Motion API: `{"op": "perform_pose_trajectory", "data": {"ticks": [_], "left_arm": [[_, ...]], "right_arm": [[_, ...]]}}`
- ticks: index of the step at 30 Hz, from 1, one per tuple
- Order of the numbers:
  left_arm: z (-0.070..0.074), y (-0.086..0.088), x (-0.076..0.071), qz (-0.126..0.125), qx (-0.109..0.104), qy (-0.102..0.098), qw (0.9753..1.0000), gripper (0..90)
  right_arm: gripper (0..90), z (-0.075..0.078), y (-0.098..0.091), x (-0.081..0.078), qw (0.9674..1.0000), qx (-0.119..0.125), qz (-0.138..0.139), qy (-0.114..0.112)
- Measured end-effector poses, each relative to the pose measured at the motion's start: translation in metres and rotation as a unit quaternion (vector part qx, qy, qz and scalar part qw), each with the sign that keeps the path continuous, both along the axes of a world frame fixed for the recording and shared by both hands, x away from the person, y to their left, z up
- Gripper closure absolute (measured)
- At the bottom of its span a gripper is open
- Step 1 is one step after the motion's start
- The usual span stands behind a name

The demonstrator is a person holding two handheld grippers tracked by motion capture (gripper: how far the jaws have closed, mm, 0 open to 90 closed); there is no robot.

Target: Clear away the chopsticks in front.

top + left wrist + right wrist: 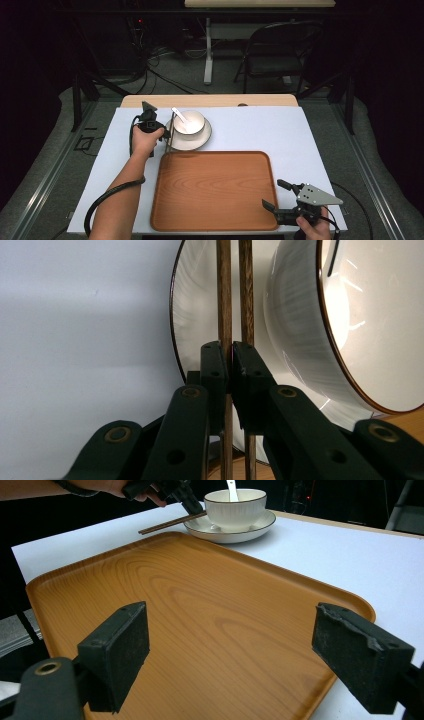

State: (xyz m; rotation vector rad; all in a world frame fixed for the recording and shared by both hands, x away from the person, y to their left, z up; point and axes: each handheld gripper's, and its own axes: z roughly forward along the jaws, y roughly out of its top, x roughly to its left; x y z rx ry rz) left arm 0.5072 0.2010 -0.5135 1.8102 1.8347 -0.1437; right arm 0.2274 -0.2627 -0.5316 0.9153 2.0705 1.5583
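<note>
At near right table edge, right gripper [274, 196] jaws wide, empty, over the rounded wooden tray's [215, 190] corner. Beyond, left gripper [227, 352] clamps dark wooden chopsticks [234, 295] lying on white saucer [180, 142] w/ ribbed white bowl [189, 122], white spoon [179, 114] inside.

The room around the table [310, 135] is dark; light falls from above onto the white tabletop, which reads bright and even. The high view is soft and slightly grainy, with detail lost in the black surroundings. In the left gripper view, the near black jaws are blurred, and glare streaks the glazed bowl [360, 315] and plate [192, 305]. In the right gripper view, the near jaws are soft, the wooden tray [210, 610] carries a mild sheen, and the background stays nearly black.
</note>
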Motion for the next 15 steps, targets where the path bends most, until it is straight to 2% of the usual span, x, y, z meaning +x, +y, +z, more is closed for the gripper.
{"op": "perform_pose_trajectory", "data": {"ticks": [7, 13, 15], "left_arm": [[0.003, 0.005, -0.001, 0.007, -0.007, 0.001, 1.0, 84.4], [0.013, 0.017, -0.01, 0.013, -0.014, -0.011, 0.9998, 84.4], [0.016, 0.022, -0.015, 0.02, -0.024, -0.016, 0.9994, 84.4]], "right_arm": [[15.1, 0.0, 0.0, 0.0, 1.0, 0.0, 0.0, -0.001], [15.2, 0.0, 0.0, 0.0, 1.0, 0.0, 0.0, 0.001], [15.1, 0.0, 0.0, 0.0, 1.0, 0.0, 0.0, 0.0]]}}
